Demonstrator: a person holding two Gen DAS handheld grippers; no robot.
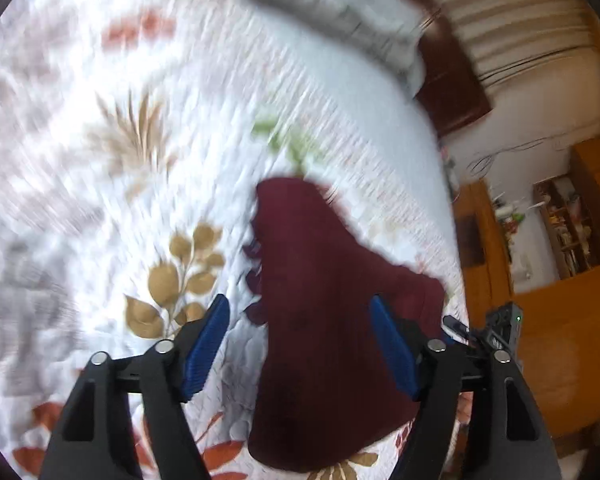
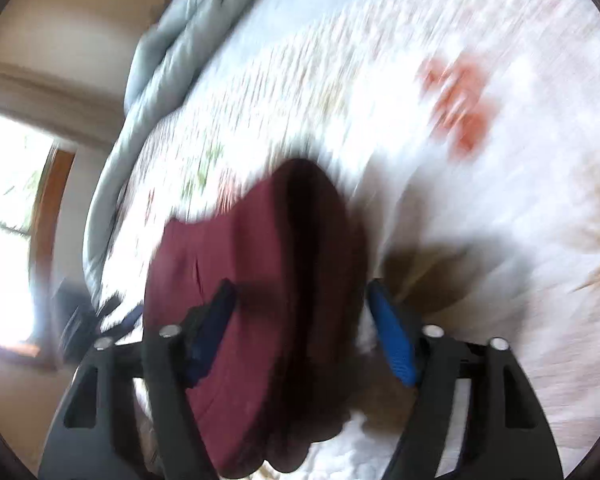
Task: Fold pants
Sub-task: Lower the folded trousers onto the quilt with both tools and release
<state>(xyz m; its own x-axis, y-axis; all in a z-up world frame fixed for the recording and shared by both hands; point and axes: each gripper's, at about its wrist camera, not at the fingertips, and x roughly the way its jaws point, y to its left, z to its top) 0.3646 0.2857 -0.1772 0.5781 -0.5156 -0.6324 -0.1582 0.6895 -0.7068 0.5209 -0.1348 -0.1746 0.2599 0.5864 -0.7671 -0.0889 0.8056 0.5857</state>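
Left hand-held gripper (image 1: 300,324) has its blue pads spread wide, nothing pinched: the maroon pants (image 1: 324,300) lie between and beneath them, the right pad over the cloth's edge, though whether it touches the blur won't say. Right hand-held gripper (image 2: 302,308) also stands apart, jaws parted; its left pad sits over the maroon cloth, its right pad clear of it above the bedspread, no squeeze visible.

Moving outward: the pants rest on the bed, on a white quilted bedspread (image 1: 140,120) printed with tan, rust and green leaves. Nothing lies across the cloth or between the jaws and it.

Further out, a grey-blue blanket (image 1: 340,0) is bunched along the far side of the bed. The left wrist view alone gives the room beyond: a dark wooden headboard (image 1: 452,80), an orange-brown wooden cabinet (image 1: 540,340), shelves of small items too blurred to name, and a black part of the other rig at the right edge. The right wrist view alone gives a bright window (image 2: 4,220) with a wooden frame, and shows the pants stacked in thick folded layers with a dark crease down the middle.

The bundle's long axis runs away from both cameras, narrowing toward a rounded far end
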